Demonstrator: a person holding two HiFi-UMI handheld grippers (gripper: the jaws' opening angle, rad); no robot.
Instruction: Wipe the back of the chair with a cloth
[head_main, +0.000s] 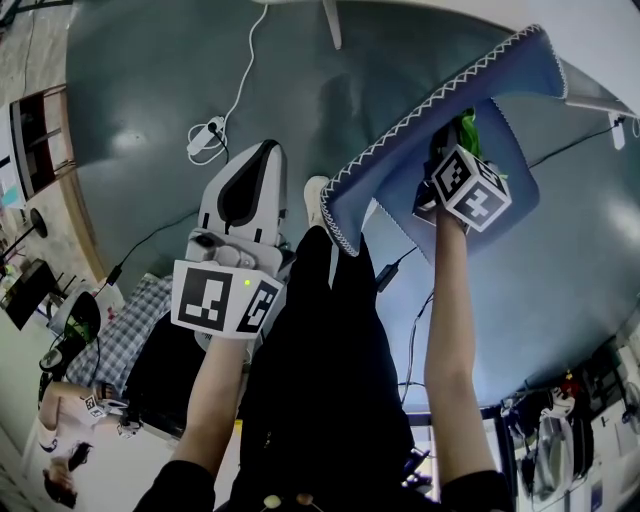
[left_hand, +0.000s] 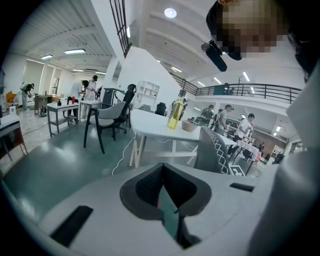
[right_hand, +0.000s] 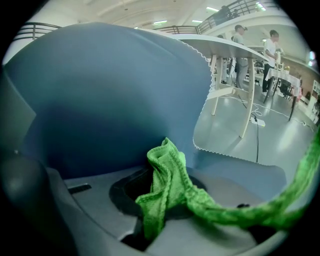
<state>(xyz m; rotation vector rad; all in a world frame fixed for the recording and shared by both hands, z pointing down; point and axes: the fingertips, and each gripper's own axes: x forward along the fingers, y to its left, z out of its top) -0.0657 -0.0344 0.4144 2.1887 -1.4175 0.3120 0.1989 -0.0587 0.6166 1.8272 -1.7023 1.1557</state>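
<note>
The blue chair (head_main: 440, 95) has white zigzag stitching along its edge, and its back (right_hand: 110, 90) fills most of the right gripper view. My right gripper (head_main: 452, 140) is shut on a green cloth (head_main: 467, 130), held close against the chair back at the head view's upper right. The cloth (right_hand: 167, 180) bunches up out of the jaws, and a strand trails off to the right. My left gripper (head_main: 258, 160) hangs over the floor left of the chair, jaws closed together with nothing between them. In the left gripper view the chair (left_hand: 212, 150) stands right of that gripper (left_hand: 162, 170).
A white power strip (head_main: 205, 135) with its cable lies on the grey-green floor. A white table (left_hand: 160, 127) holding a yellow bottle (left_hand: 176, 112) stands beside the chair. A grey chair (left_hand: 107, 115) and other desks with people stand further back. My shoe (head_main: 315, 195) is below the chair edge.
</note>
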